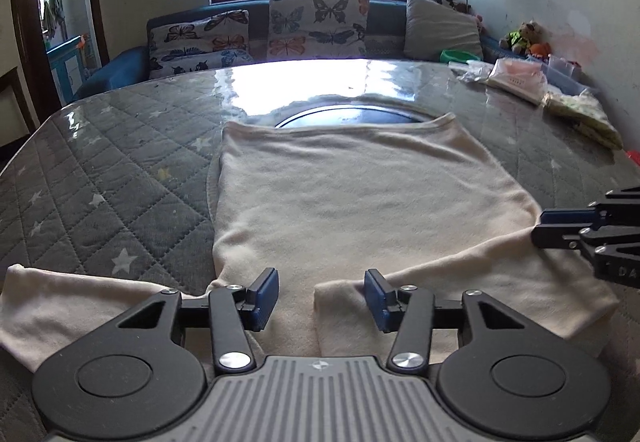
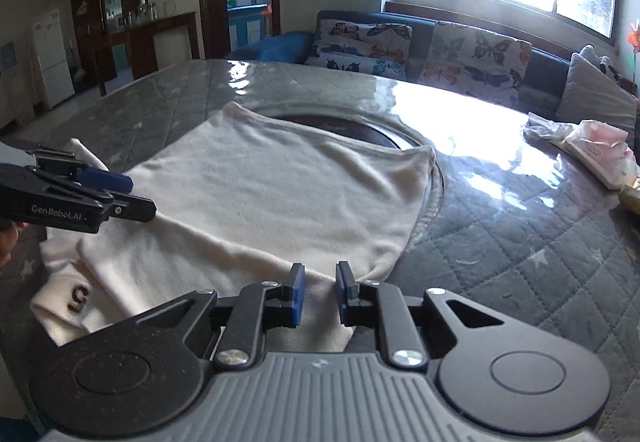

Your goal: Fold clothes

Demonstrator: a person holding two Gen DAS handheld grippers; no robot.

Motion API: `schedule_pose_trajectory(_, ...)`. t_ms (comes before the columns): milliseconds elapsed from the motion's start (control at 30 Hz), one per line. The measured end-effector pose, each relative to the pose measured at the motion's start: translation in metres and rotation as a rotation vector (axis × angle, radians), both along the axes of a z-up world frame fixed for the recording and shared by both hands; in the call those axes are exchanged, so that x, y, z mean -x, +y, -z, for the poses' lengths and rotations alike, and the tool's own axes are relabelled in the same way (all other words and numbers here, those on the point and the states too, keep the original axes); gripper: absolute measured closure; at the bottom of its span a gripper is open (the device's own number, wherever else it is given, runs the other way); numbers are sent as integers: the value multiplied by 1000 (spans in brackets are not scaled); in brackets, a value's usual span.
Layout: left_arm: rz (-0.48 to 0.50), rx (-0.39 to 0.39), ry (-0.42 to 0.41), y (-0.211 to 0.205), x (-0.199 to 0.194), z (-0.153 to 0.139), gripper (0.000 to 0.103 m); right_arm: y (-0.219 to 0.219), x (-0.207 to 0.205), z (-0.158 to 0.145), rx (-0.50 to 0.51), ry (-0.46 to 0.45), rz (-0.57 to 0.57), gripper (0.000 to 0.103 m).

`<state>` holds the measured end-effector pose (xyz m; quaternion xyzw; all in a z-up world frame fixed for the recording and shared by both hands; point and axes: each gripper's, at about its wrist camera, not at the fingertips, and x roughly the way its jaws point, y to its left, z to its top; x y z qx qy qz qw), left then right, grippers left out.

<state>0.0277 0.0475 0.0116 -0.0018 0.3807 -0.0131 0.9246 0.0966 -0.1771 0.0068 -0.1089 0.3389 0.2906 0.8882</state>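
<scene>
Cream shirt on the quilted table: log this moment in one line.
task: fold clothes | cream shirt: flat on quilted table | left gripper: open over shirt | right gripper: nearly closed at shirt edge, grip unclear

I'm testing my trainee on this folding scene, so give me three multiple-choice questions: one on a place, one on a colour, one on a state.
1. Where is the dark round inset in the table?
A. At the shirt's far edge
B. Under the sofa
C. Beside the window

2. What colour are the claw pads?
A. Red
B. Blue
C. Yellow

3. How does the left claw stand?
A. Shut on a cushion
B. Out of view
C. Open over the shirt

Answers:
1 A: the dark round inset shows just beyond the far edge of the shirt.
2 B: the pads are plainly blue.
3 C: the left claw has its jaws wide apart above the cloth, pinching nothing.
</scene>
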Motion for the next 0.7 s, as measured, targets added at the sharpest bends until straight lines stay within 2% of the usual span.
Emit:
schedule_pose_trajectory(267, 25, 13, -27, -1, 21, -12, 52, -15, 33, -17, 1, 27, -76, 88)
schedule_pose_trajectory(467, 60, 4, -13, -9, 39, -8, 51, -19, 63, -7, 35, 55, -119, 88)
schedule_pose_trajectory(567, 62, -14, 3, -11, 42, -1, 51, -17, 67, -2, 63, 47, -134, 88)
schedule_pose_trajectory(700, 56, -18, -7, -9, 47, -1, 51, -9, 64, -14, 53, 24, -163, 88)
